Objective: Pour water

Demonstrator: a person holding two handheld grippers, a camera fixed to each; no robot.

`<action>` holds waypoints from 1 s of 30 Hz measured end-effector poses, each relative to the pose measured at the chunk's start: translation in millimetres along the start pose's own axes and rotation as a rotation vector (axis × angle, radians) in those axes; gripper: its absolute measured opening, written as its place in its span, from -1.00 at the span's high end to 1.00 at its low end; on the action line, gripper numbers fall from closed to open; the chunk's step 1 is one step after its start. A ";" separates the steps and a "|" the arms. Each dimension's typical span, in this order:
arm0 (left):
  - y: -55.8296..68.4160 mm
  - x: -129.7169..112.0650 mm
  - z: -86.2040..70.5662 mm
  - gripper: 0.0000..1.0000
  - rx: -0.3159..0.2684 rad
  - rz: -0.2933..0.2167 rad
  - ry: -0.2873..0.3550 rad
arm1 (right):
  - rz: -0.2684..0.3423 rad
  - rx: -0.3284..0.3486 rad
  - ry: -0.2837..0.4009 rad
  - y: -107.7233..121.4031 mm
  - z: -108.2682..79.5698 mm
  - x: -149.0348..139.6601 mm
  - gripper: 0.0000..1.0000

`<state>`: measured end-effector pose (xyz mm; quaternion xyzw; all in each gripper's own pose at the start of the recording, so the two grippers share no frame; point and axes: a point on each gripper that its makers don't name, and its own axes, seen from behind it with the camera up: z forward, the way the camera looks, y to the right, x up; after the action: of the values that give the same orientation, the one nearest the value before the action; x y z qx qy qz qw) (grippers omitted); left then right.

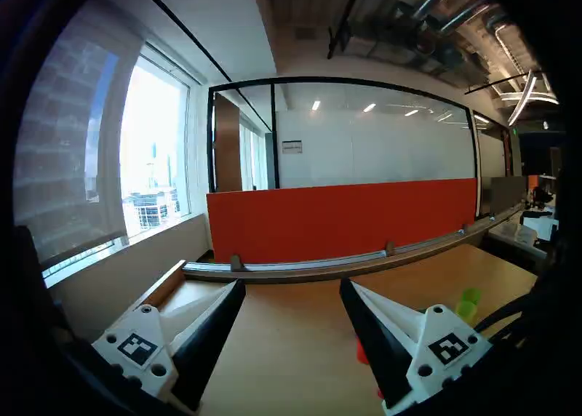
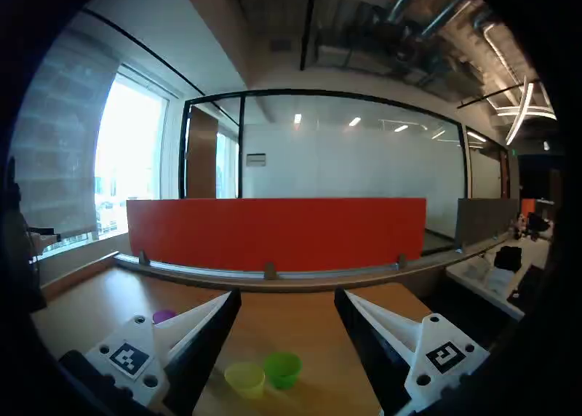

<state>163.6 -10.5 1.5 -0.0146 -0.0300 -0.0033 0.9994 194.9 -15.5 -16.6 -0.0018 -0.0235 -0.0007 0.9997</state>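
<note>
Two forward-looking views over a pale wooden desk in an office.

Left gripper view: a bright window (image 1: 153,161) fills the left side. An orange divider (image 1: 342,220) runs along the desk's (image 1: 291,343) far edge. The left gripper (image 1: 292,285) hovers above the middle of the desk, fingers wide apart with nothing between them. Beside its right-hand finger a small red-orange thing (image 1: 361,353) peeks out, too hidden to identify. Near the desk's right edge stands a green cup (image 1: 470,300).

Right gripper view: the right gripper (image 2: 286,294) also hangs above the desk with its fingers spread and holding nothing. A purple cup (image 2: 164,316) stands toward the left, partly hidden behind the left-hand finger. Toward the near edge, between and below the fingers, a yellow cup (image 2: 245,379) and the green cup (image 2: 282,368) stand upright just beside each other. Whether they touch cannot be told. No water is visible, and no cup's contents can be made out.

The cups look like small, thin plastic: probably light, smooth and easy to tip or crush. A gentle squeeze across the side wall about halfway up seems safest, keeping the cup level until it is over the one being filled. The close pair leaves little room for a finger between them.
</note>
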 end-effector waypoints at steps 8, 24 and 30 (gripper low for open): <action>17.9 -2.1 4.6 -0.92 -0.044 0.013 -0.047 | -0.022 0.015 -0.044 4.9 -3.4 -2.8 -0.99; 48.1 -29.1 4.4 -0.92 -0.173 0.058 -0.151 | -0.121 0.150 -0.163 -14.0 -6.1 -24.7 -0.99; 53.5 -42.2 2.9 -0.92 -0.216 0.090 -0.194 | -0.161 0.201 -0.213 -20.6 -9.1 -36.2 -0.99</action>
<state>121.7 43.4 0.3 -0.1238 -0.1251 0.0399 0.9836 159.1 -36.1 -27.4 0.1000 -0.1295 -0.0785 0.9834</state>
